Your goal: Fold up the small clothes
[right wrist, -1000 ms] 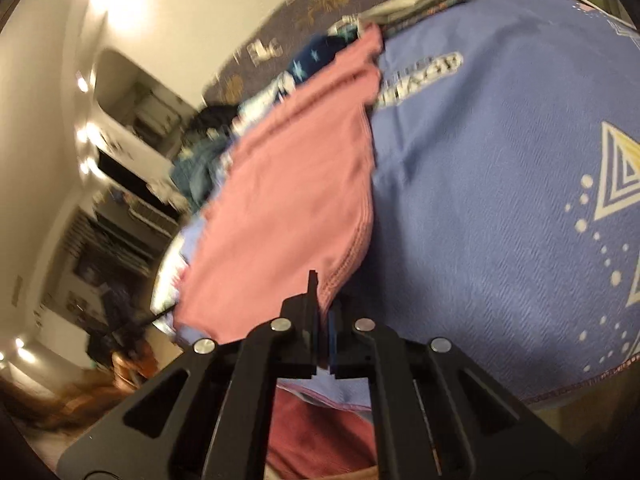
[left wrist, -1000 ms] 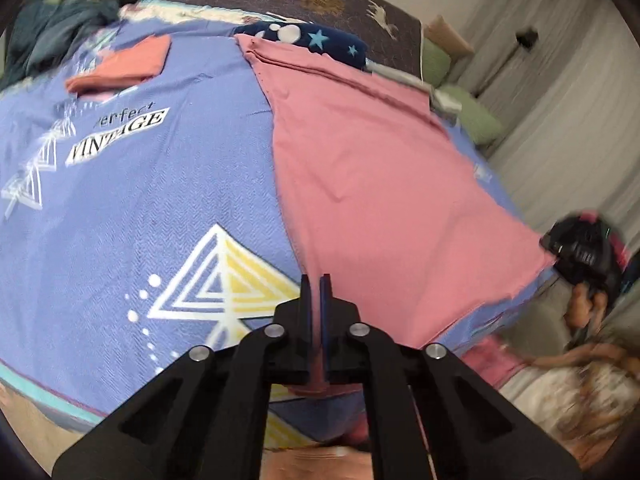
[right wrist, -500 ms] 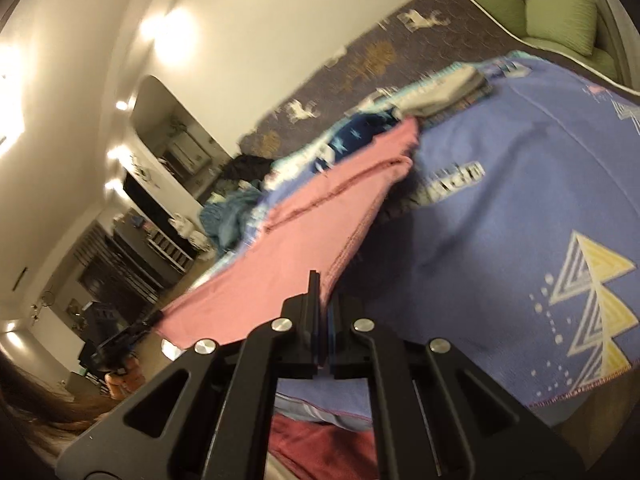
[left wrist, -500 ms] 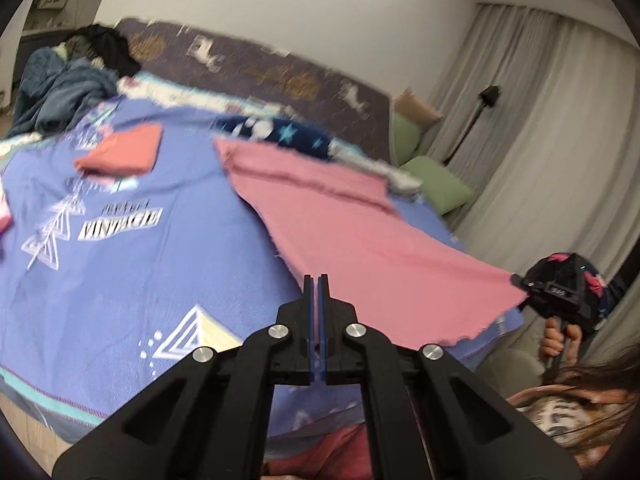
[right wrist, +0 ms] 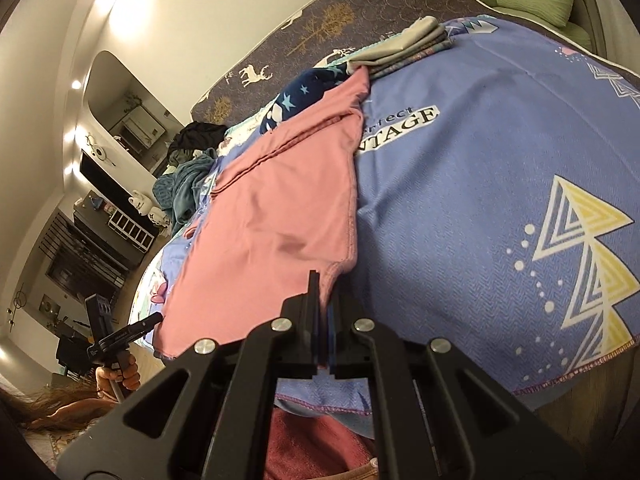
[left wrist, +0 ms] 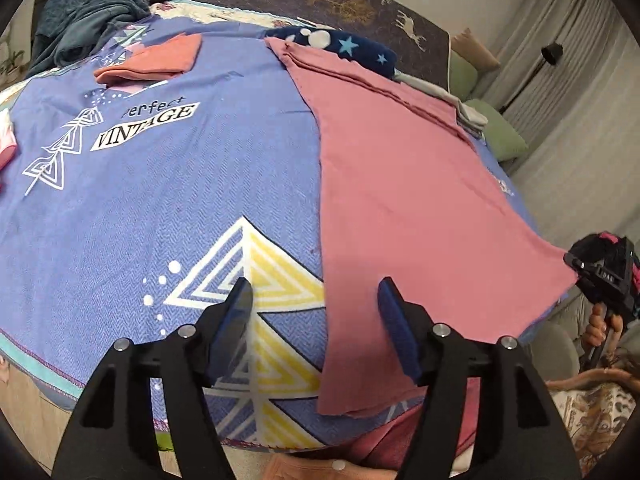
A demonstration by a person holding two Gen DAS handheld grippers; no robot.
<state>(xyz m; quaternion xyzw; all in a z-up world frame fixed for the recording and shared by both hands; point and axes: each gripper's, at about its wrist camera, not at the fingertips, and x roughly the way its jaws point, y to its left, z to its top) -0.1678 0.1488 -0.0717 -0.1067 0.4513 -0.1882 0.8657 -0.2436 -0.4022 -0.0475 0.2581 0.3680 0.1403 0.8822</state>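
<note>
Across the bed lies a purple printed blanket (left wrist: 140, 200), and on its right half the pink garment (left wrist: 400, 184) is spread flat, its far end reaching a folded navy star-print piece (left wrist: 348, 46) and its near hem hanging a little over the blanket's near edge.

The left gripper (left wrist: 316, 304) hovers with its jaws spread wide and empty, straddling the garment's left edge near the hem. The right gripper (right wrist: 326, 300) is pressed together on the pink cloth at its near right corner.

This looks like the lay-out step finishing: one corner let go, the other not yet. The next move likely calls for opening the right jaws, then choosing fresh grip points on one long edge to carry it over for the first fold.

Room is good on the left: bare blanket runs from the garment's left edge to a folded coral piece (left wrist: 154, 60) at the far left, well apart. The right side is tight, as the garment's right edge sits near the blanket's border, with a stack of grey folded clothes (right wrist: 404, 46) just beside its far corner.
</note>
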